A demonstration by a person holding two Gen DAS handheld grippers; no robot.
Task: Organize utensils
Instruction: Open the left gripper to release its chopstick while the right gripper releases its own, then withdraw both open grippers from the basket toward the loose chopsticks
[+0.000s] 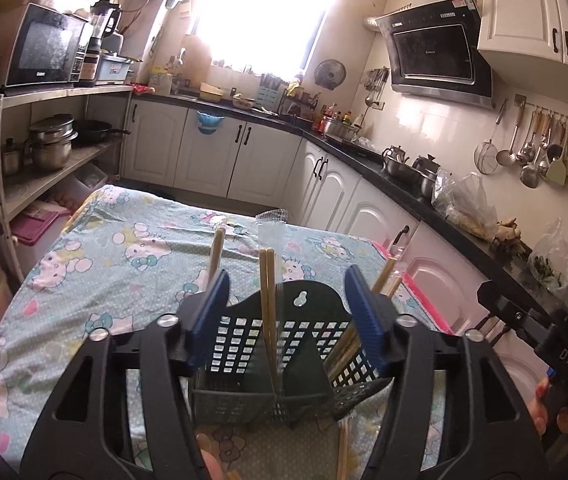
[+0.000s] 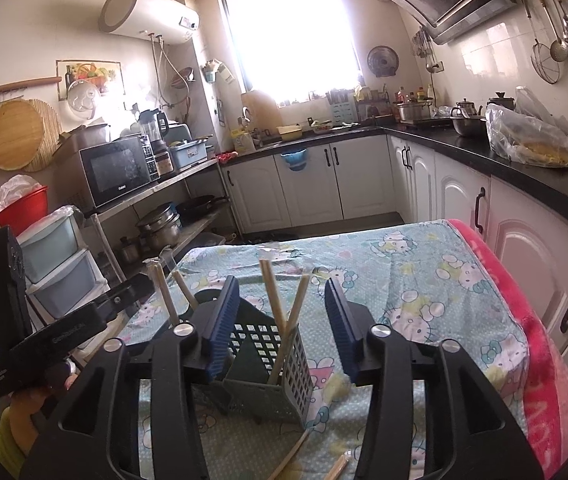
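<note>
My left gripper (image 1: 287,312) is wide open and holds nothing. Its two fingers flank the dark slotted utensil basket (image 1: 268,368), which stands upright on the cloth-covered counter (image 1: 96,280) directly ahead, between the open fingers. Several pairs of wooden chopsticks (image 1: 267,300) stand in the basket, long axes near vertical, some leaning to the right.

My right gripper (image 2: 280,316) is also wide open and empty. The basket (image 2: 272,364) lies ahead and slightly left of its centre line. Loose chopsticks (image 2: 291,456) lie flat on the cloth in front of the basket, below the right gripper, long axes running diagonally toward the basket. In my judgement the right gripper is nearer to these. It must descend and align its fingers across that diagonal axis.
</note>
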